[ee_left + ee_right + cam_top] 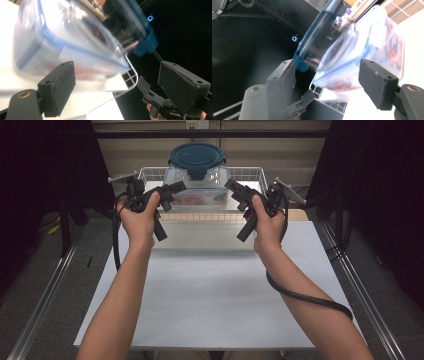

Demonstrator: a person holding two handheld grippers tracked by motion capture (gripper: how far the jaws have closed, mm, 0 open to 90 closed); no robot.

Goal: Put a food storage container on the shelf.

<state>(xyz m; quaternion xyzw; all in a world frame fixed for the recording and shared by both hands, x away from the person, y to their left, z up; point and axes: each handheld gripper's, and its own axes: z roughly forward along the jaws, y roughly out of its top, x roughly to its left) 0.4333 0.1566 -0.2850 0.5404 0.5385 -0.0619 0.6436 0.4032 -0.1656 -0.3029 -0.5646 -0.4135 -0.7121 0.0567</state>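
Observation:
A clear tub with a dark teal lid point(197, 162) stands on a flatter clear box point(200, 197) with red contents, inside a white wire basket point(250, 171) at the table's far end. My left gripper point(172, 195) is held up just left of the stack, jaws apart and empty. My right gripper point(235, 195) mirrors it just right of the stack, also open and empty. In the left gripper view the blurred boxes point(75, 37) lie beyond the open left gripper point(117, 82). In the right gripper view the tub point(362, 50) lies beyond the open right gripper point(329, 82).
The basket stands on a grey platform point(200, 237) beyond the white tabletop point(210, 295). Metal rails point(360, 285) run along both table sides, with dark curtains behind. A black cable point(305, 297) trails under the right forearm.

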